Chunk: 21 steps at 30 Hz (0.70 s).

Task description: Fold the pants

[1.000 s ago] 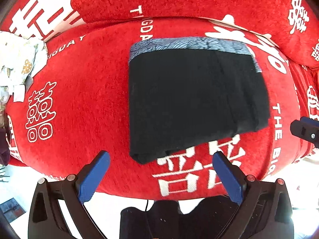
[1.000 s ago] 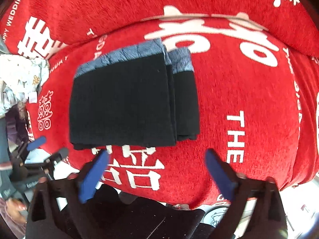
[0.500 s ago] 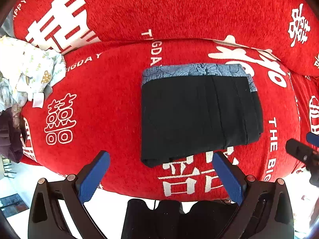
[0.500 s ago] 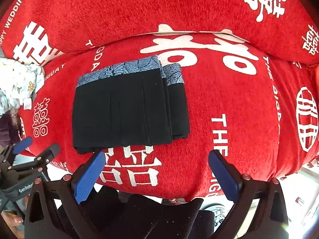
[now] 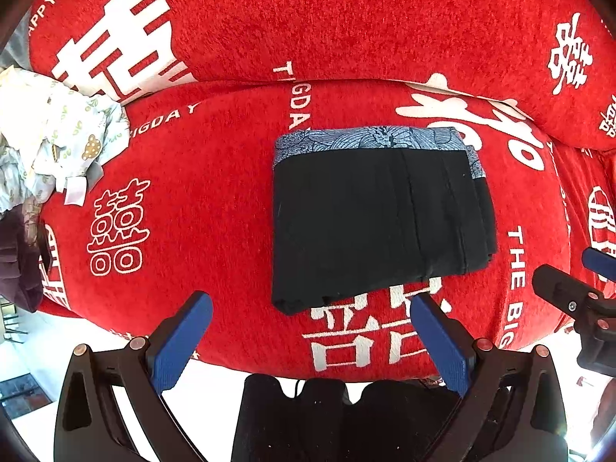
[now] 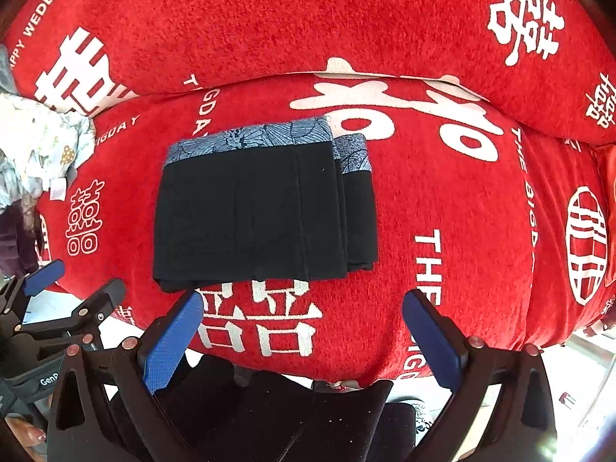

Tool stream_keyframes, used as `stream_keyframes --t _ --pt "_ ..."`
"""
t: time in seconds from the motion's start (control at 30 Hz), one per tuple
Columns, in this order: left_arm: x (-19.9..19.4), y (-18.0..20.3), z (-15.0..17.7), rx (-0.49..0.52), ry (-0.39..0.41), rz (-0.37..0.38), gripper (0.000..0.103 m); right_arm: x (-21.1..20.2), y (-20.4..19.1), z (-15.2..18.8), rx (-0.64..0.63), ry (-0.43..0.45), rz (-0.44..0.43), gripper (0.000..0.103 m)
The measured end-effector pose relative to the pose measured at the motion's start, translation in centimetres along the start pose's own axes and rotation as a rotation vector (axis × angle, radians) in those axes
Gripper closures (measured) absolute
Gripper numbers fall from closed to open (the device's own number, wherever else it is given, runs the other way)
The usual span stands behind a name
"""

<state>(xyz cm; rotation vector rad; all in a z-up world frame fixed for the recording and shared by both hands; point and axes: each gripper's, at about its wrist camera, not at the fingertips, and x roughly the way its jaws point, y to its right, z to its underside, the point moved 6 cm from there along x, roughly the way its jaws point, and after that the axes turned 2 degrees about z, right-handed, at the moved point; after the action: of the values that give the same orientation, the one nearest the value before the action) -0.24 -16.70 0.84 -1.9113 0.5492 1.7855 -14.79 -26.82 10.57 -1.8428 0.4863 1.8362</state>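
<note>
Black pants (image 5: 379, 223) (image 6: 261, 211) with a blue patterned waistband lie folded into a flat rectangle on the red sofa seat (image 5: 192, 200) (image 6: 442, 200). My left gripper (image 5: 312, 331) stands open in front of the pants, off the seat's front edge, holding nothing. My right gripper (image 6: 304, 329) is also open and empty, just in front of the folded stack. Each gripper shows at the edge of the other's view: the right gripper (image 5: 577, 288) on the right, the left gripper (image 6: 61, 296) on the left.
A crumpled pale printed cloth (image 5: 50, 142) (image 6: 38, 146) and a dark garment (image 5: 19, 258) lie at the seat's left end. The red backrest cushion (image 5: 346, 19) rises behind. Bright floor (image 5: 34, 342) lies below the seat's front edge.
Both grippers have drawn back from the folded pants, which now look smaller and farther away. The pants have stayed in place.
</note>
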Motion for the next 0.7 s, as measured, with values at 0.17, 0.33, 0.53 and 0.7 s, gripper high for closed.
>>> stream_keyframes --t 0.17,0.33,0.53,0.7 --pt "-0.14 -0.05 0.19 -0.008 0.001 0.007 0.0 -0.1 -0.06 0.03 -0.006 0.002 0.007 0.0" --pt "-0.12 -0.13 0.32 -0.009 -0.002 0.005 0.0 -0.18 0.01 0.1 -0.005 0.003 0.01 0.0" --pt "-0.2 -0.04 0.36 -0.009 0.0 0.006 0.0 -0.36 -0.04 0.32 -0.006 0.004 0.012 0.0" --pt "-0.22 -0.03 0.42 -0.01 0.001 0.005 0.0 -0.51 -0.05 0.3 -0.01 0.008 0.015 0.0"
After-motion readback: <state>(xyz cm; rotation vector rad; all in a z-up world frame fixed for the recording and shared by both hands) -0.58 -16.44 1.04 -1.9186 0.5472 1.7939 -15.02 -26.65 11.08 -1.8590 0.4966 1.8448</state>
